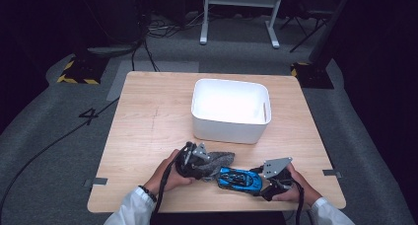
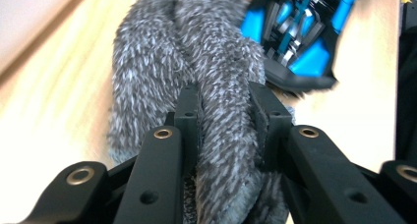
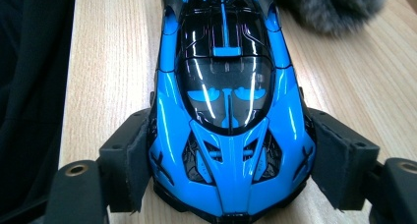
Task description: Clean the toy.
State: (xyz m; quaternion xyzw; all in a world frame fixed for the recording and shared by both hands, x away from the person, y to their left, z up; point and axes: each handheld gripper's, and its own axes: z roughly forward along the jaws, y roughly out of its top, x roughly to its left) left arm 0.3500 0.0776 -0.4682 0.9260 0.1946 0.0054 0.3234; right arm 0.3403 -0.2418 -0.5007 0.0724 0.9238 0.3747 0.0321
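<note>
A grey furry soft toy lies on the wooden table near its front edge. My left gripper comes in from the left and is shut on it. In the left gripper view both pads press into the fur of the left gripper. Just right of the fur lies a blue toy sports car with black windows. My right gripper has the car's nose between its jaws. In the right gripper view the pads of the right gripper sit against both flanks of the car.
A white rectangular bin stands open just behind the toys, mid-table. Bare wood stretches left of the bin. The table's front edge is close below both hands. Beyond the table are grey floor, cables and stand feet.
</note>
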